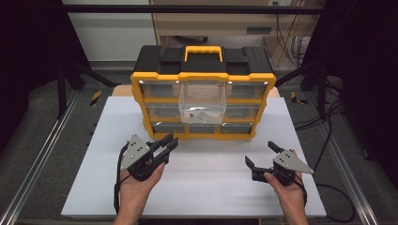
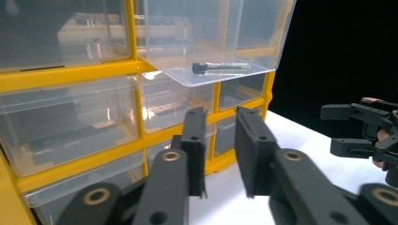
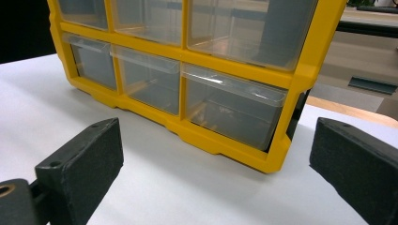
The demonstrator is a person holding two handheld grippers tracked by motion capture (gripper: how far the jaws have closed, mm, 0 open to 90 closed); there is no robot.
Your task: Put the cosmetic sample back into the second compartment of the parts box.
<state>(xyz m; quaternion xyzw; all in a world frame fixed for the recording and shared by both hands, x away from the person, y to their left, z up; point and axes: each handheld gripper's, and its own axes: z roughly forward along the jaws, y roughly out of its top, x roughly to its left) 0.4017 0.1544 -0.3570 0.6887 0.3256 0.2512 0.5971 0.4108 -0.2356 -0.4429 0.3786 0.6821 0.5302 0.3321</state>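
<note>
In the high view, the pulled-out clear drawer point(image 1: 202, 101) with a small dark bolt point(image 1: 197, 114) is seen ahead of the left tool point(image 1: 169, 142), nearer it than the released right tool point(image 1: 260, 154). In the left gripper view, the bolt point(image 2: 219, 67) lies crosswise above the nearly clenched, empty jaws. In the right gripper view, wide-parted jaws face the organizer point(image 3: 300, 70) on the tabletop point(image 3: 197, 187).

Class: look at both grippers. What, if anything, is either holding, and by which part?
Nothing is held. The left gripper and right gripper hover over the table, gaps bare.
</note>
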